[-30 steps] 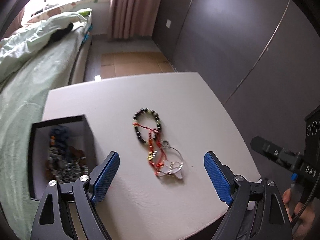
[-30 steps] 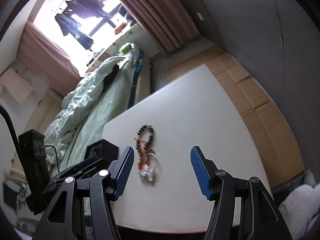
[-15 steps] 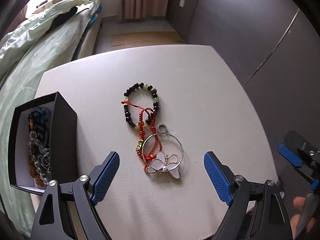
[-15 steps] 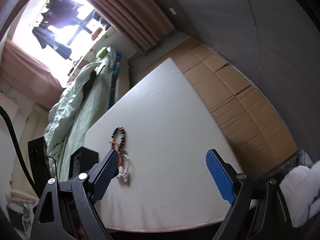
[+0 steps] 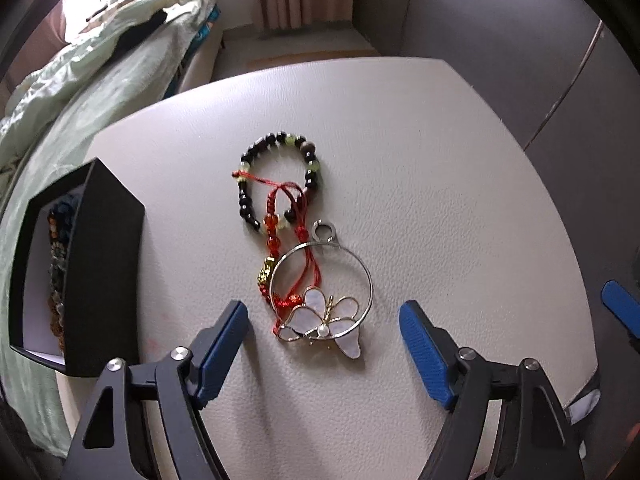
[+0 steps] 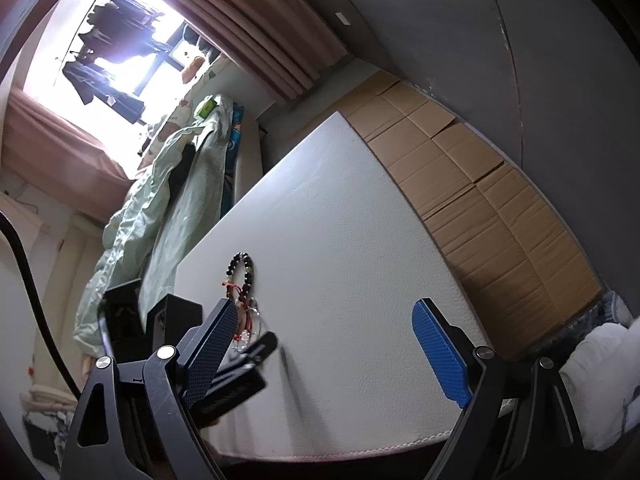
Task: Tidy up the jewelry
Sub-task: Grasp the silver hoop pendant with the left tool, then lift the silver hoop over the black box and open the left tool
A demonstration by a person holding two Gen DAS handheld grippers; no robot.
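Observation:
On the white table point(image 5: 440, 160) lies a pile of jewelry: a dark beaded bracelet point(image 5: 276, 176), a red cord bracelet point(image 5: 298, 216) and a silver ring pendant with a white butterfly point(image 5: 324, 312). My left gripper point(image 5: 324, 344) is open, its blue pads on either side of the butterfly pendant, just above the table. A black box point(image 5: 80, 272) with several pieces of jewelry inside stands to the left. My right gripper point(image 6: 320, 352) is open and empty over the table's front part; the beaded bracelet point(image 6: 242, 270) and the black box point(image 6: 172, 320) show at its left.
A bed with a green quilt point(image 5: 80, 80) runs along the table's left side. Dark wardrobe doors point(image 5: 520, 40) stand on the right. Cardboard sheets point(image 6: 480, 208) cover the floor beyond the table. The right gripper's blue pad point(image 5: 620, 308) shows at the right edge of the left wrist view.
My left gripper has moved forward and down toward the jewelry pile, which now fills more of its view. My right gripper has opened wider and tilted.

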